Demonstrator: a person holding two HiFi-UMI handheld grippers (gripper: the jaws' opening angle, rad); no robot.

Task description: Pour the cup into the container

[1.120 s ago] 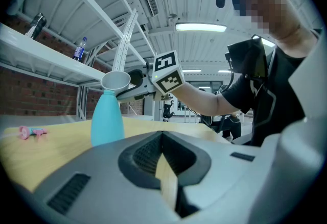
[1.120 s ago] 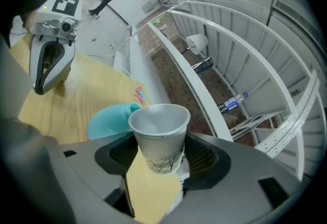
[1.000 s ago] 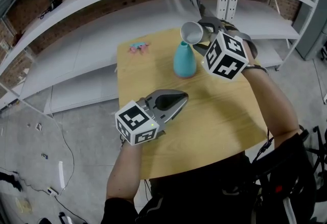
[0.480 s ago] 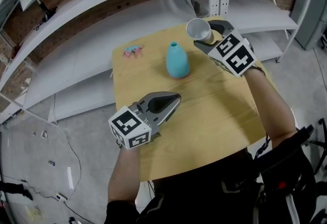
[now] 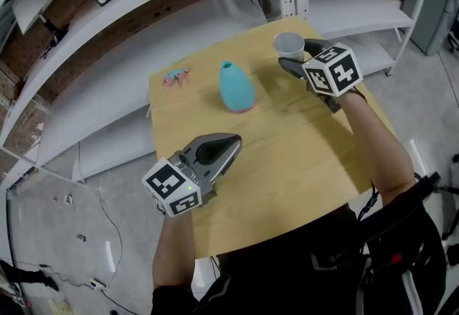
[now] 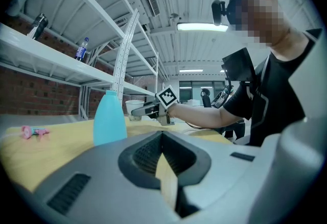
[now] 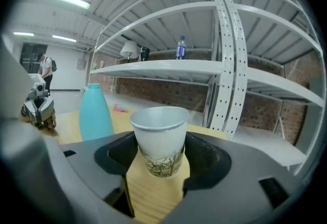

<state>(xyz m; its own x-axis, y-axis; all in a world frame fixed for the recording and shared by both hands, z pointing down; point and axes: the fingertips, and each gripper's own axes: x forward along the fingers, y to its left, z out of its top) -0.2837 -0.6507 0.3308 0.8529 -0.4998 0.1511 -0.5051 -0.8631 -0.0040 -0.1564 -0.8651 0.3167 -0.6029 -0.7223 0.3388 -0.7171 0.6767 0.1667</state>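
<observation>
Wooden tabletop [image 5: 301, 163] is bearing everything. Nearest the person, the left gripper [image 5: 234, 139] is pointing across its front left part, jaws pressed together with nothing between them. Farther out, the teal container [image 5: 235, 88] is standing upright near the middle. To its right and slightly beyond, the right gripper [image 5: 292, 57] is clamping the white paper cup [image 5: 289, 41], holding it upright, apart from the container. A small pink object [image 5: 174, 77] is lying at the far left corner.
</observation>
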